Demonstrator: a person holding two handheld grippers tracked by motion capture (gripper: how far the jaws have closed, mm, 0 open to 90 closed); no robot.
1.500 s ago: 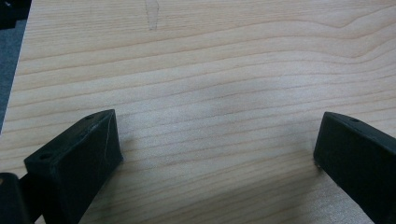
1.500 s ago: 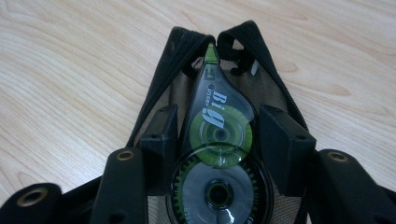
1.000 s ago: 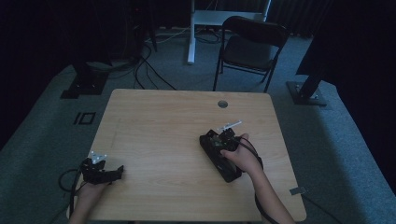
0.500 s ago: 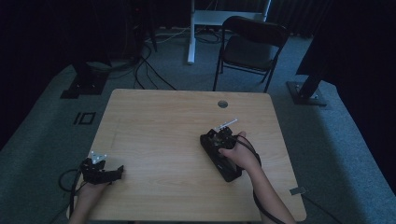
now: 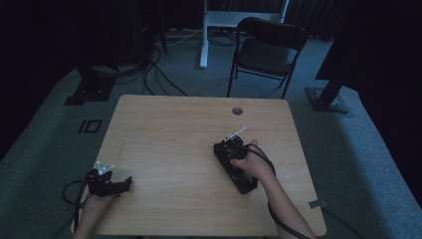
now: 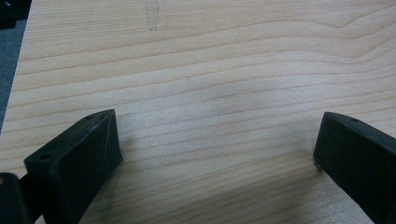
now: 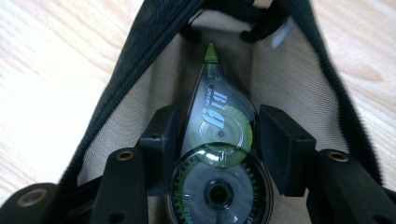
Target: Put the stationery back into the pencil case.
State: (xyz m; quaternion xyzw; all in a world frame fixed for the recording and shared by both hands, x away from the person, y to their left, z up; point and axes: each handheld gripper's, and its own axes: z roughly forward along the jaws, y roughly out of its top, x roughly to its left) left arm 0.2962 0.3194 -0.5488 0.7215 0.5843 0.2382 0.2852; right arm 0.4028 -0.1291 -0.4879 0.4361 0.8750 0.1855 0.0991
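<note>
wooden table (image 5: 169, 149), dim room, high view. left gripper (image 5: 107, 183) sits at the near left corner of the table, a hand (image 5: 94, 209) on it from below; a small grey plate shows on its top. in the left gripper view the two black jaws stand wide apart with bare wood grain between them, nothing held; the table's left edge and grey carpet show at the far left of that view.

right gripper (image 5: 234, 162) lies on the right half of the table, the right hand (image 5: 256, 164) wrapped over it, cable trailing back along the forearm. a thin white stick-like piece (image 5: 236, 134) pokes out just beyond the gripper's far end; cannot tell what it is.

right gripper view: jaws are closed against the two sides of a clear teardrop-shaped correction tape dispenser (image 7: 217, 154), one pad at each flank. the dispenser has a green tip pointing away from the camera, a green ring and a toothed reel visible through the clear shell. writing on the shell reads "big" in large letters, with a line of small print beside it too fine to read. the dispenser is inside the open mouth of a black mesh pouch (image 7: 140, 88), whose zipper edges run up both sides to a point past the tip; the beige mesh lies under it.

round cable hole (image 5: 237, 110) in the table's far edge. folding chair (image 5: 266, 47) on the carpet beyond the table.
</note>
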